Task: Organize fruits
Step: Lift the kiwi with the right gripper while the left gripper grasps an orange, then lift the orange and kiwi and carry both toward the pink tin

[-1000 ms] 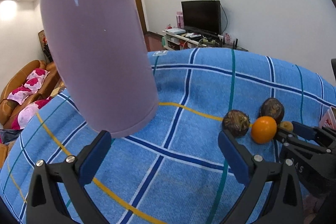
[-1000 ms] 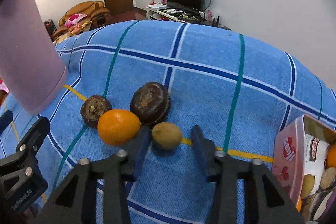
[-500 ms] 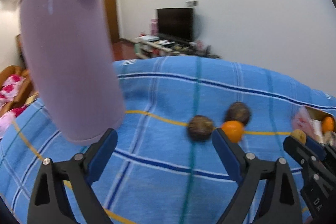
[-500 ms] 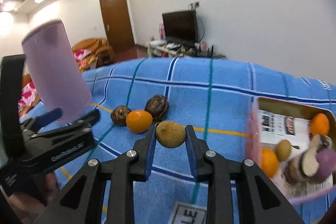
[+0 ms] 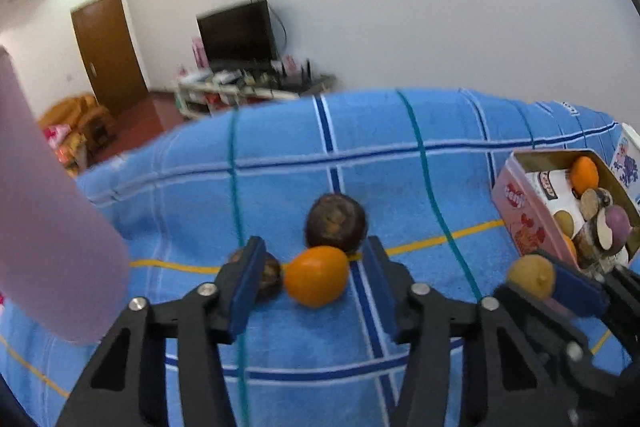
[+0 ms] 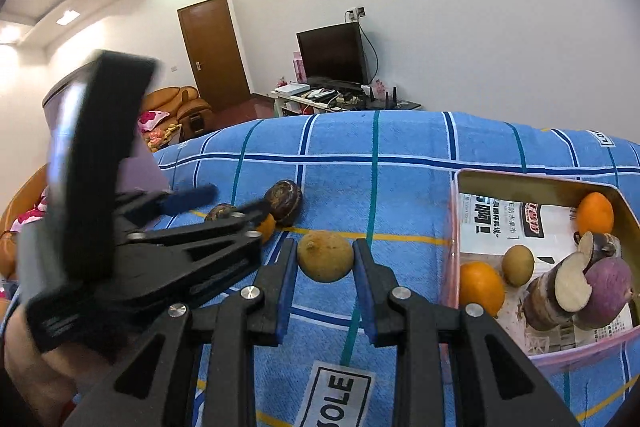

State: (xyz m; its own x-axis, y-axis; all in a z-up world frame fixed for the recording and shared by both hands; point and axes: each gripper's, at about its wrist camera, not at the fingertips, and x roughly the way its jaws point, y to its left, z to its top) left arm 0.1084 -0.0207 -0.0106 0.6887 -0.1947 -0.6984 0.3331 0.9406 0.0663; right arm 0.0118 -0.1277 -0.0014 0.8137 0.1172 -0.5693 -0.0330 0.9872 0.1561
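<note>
An orange [image 5: 316, 275] lies on the blue checked cloth [image 5: 400, 187] between the fingers of my left gripper [image 5: 312, 255]. Its jaws are closing, and both pads still stand a little clear of the orange. A small dark fruit [image 5: 269, 279] sits half hidden behind the left finger, and a bigger dark one [image 5: 336, 223] lies just beyond. My right gripper [image 6: 325, 267] is shut on a yellow-brown fruit [image 6: 326, 261], held above the cloth just left of the pink tin [image 6: 454, 227]. That tin holds oranges, a similar yellow-brown fruit and cut purple pieces.
A tall purple jug [image 5: 48, 227] stands on the cloth at the left. The left gripper's body [image 6: 180, 251] and a hand fill the lower left of the right wrist view. The cloth's far edge drops off toward a TV stand, a door and sofas.
My left gripper swung right, away from the purple jug, and now straddles the orange with narrower jaws. My right gripper closed on the yellow-brown fruit, lifted it and carried it toward the tin.
</note>
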